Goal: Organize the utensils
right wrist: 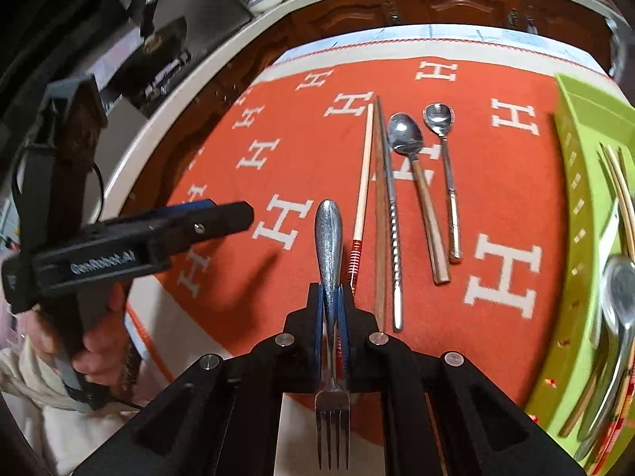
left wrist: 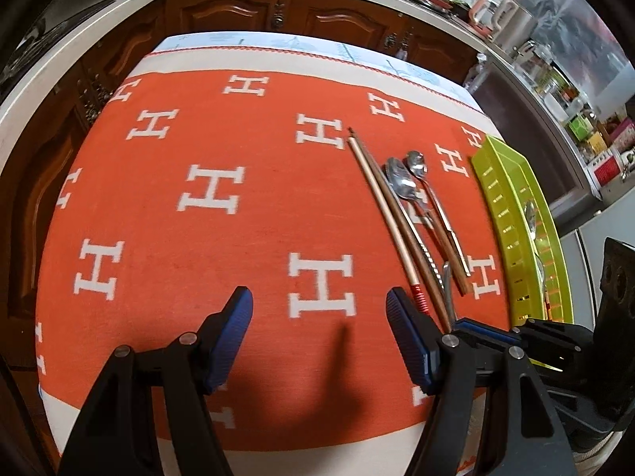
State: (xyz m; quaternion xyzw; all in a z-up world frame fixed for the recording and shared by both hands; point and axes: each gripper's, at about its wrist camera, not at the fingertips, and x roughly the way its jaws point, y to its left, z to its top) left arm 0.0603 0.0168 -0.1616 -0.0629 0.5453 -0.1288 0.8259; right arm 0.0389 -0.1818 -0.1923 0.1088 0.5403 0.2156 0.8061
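The right tongs [right wrist: 330, 297] are closed on a metal fork [right wrist: 329, 246], gripped at the narrow neck between the bulbous handle, which points forward, and the tines, which point back toward the camera. The fork is held clear above the worktop [left wrist: 198, 218], which is covered by an orange cloth with white H motifs. The left tongs [left wrist: 319, 309] stand wide apart and hold nothing, hovering over bare cloth.

Still lying on the cloth, side by side, are a pale chopstick [right wrist: 363, 182] with red thread winding, a dark chopstick [right wrist: 380, 214], a metal chopstick with a twisted shaft [right wrist: 393, 230], a wooden-handled spoon [right wrist: 416, 182] and a small teaspoon [right wrist: 446, 170]. The green tray [right wrist: 571, 166] at the right edge already contains several utensils.

The fork appears rigid, polished and moderately heavy for its size. The smooth steel is likely slippery against the blue pads, and the heavier handle end may cause pivoting. A hold at the neck, as shown, probably limits rotation. The thin chopsticks lie flat and close together, so each would probably be best pinched near its thicker end.
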